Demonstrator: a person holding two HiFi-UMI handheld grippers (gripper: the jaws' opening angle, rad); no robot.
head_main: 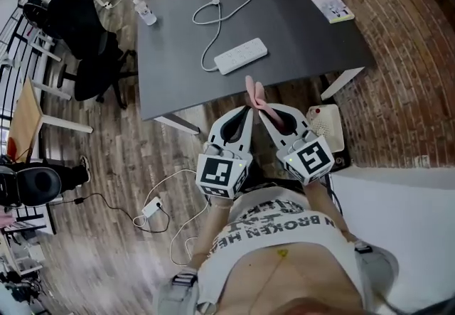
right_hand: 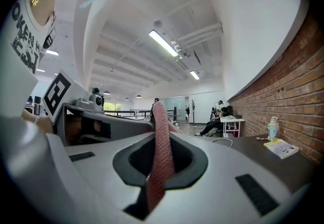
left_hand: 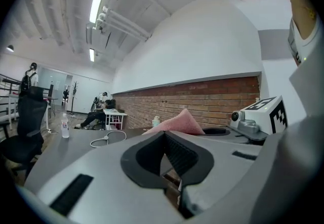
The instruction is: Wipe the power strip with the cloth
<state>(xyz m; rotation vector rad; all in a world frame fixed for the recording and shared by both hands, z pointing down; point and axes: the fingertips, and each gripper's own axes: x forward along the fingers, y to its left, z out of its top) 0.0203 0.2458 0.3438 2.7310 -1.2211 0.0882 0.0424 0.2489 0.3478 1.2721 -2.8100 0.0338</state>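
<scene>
The right gripper (head_main: 263,110) grasps a pink cloth (head_main: 254,92) by the tabletop's (head_main: 306,29) near edge, the left gripper (head_main: 246,113) is clenched empty, the white power strip (head_main: 241,55) lies mid-tabletop, and a shirt (head_main: 284,235) reads "BROKEN".

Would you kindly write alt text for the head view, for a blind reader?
Seen from above, the right tool holds a pink cloth near a dark table bearing a white power strip; the left tool is shut.

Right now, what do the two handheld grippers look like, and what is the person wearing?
Both the left gripper and the right gripper have pale grey, wedge-shaped shells with black lining around a teardrop opening. Each carries a cube with black-and-white square markers. The person wears a white T-shirt with dark lettering.
</scene>
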